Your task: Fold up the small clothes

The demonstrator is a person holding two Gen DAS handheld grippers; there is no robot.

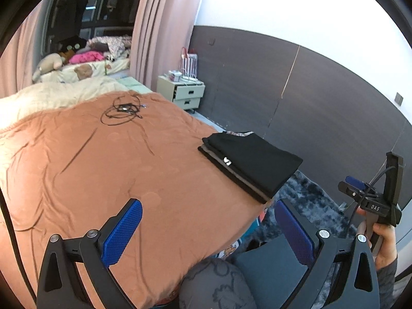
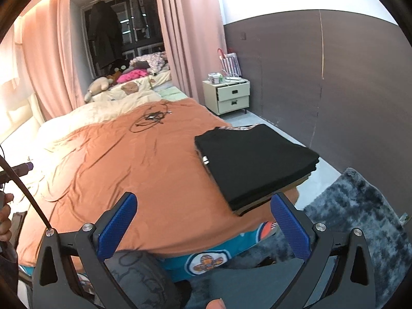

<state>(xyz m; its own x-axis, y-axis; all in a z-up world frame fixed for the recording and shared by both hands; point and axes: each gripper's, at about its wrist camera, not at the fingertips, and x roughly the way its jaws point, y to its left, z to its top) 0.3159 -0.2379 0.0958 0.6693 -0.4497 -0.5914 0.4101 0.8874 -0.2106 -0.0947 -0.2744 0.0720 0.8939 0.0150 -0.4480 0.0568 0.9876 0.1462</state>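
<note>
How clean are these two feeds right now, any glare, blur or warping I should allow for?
Left wrist view: the white wall upper right is blown out, the straight dark wall panel bows from fisheye, and the stack of folded black clothes is fairly sharp. Right wrist view: strong glare washes out the bedding at the left edge, and the stack's near edge looks slightly smeared.

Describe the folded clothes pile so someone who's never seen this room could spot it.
Find the bed with the orange cover. At its near right corner, above the grey rug, sits a neat folded stack. It is black on top, unlike the tangled black cable farther up the bed.
</note>
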